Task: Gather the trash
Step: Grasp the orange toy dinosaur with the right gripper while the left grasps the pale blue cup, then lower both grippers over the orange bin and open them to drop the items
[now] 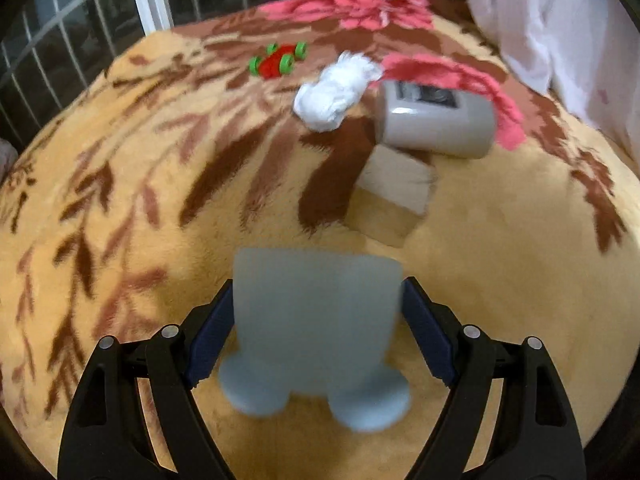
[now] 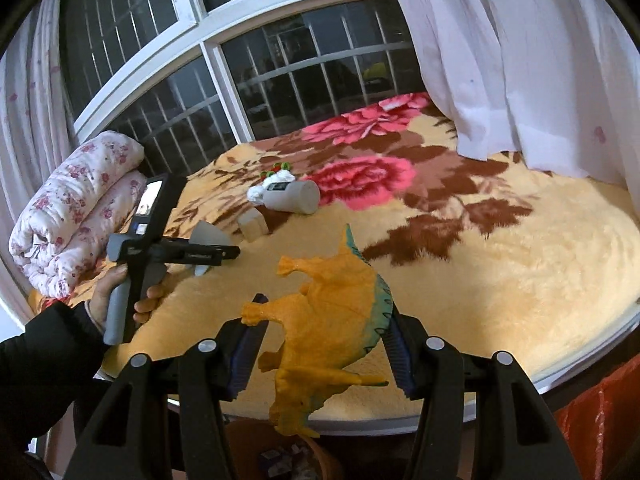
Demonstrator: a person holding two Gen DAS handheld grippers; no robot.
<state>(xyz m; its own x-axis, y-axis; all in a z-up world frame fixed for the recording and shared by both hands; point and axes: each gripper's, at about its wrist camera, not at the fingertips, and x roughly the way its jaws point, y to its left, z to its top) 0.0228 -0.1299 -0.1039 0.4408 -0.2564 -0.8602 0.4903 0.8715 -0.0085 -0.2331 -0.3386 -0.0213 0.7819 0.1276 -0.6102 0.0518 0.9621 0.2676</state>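
My left gripper (image 1: 318,284) is shut on a pale grey-blue plastic piece (image 1: 316,320) with two round feet, held over the blanket. From the right wrist view, a hand holds that left gripper (image 2: 228,252) at the left. My right gripper (image 2: 326,306) is shut on an orange toy dinosaur (image 2: 328,320) with a teal back, near the bed's front edge. On the blanket lie a crumpled white tissue (image 1: 332,92), a grey cup (image 1: 436,120) on its side and a small beige box (image 1: 394,196).
A red toy car (image 1: 278,60) with green wheels sits farther back on the floral blanket (image 1: 120,200). A rolled quilt (image 2: 72,208) lies at the left, a white curtain (image 2: 520,60) hangs at the right, and a barred window (image 2: 280,72) is behind. Below the bed edge stand a brown basket (image 2: 248,448) and red plastic (image 2: 600,420).
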